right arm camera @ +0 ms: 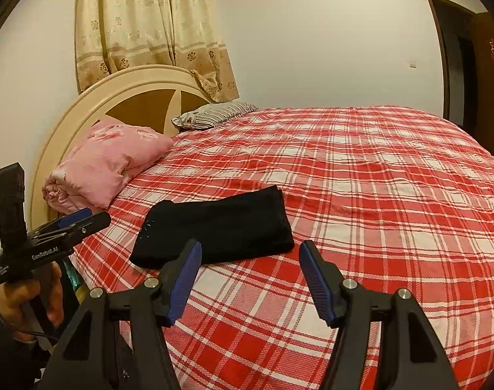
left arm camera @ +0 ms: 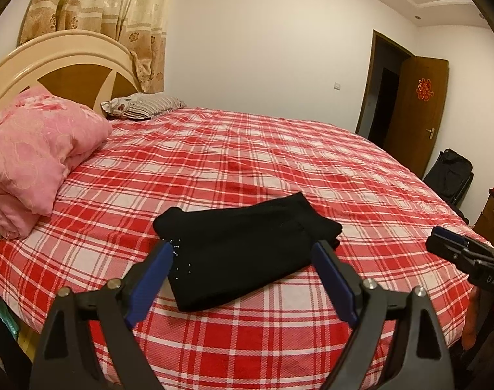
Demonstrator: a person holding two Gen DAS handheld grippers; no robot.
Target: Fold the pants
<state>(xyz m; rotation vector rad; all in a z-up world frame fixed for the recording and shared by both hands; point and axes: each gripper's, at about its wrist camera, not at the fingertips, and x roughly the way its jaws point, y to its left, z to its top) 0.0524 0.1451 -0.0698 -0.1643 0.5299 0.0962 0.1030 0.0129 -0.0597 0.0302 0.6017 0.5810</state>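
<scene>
The black pants lay folded into a compact rectangle on the red plaid bed, lower centre of frame, so I judged the folding finished, with at most a smoothing press left. My left gripper hung released, jaws wide, clear of the cloth; my right gripper was also released and empty. Both tilted downward over the near edge, my hand gripping the left handle.
</scene>
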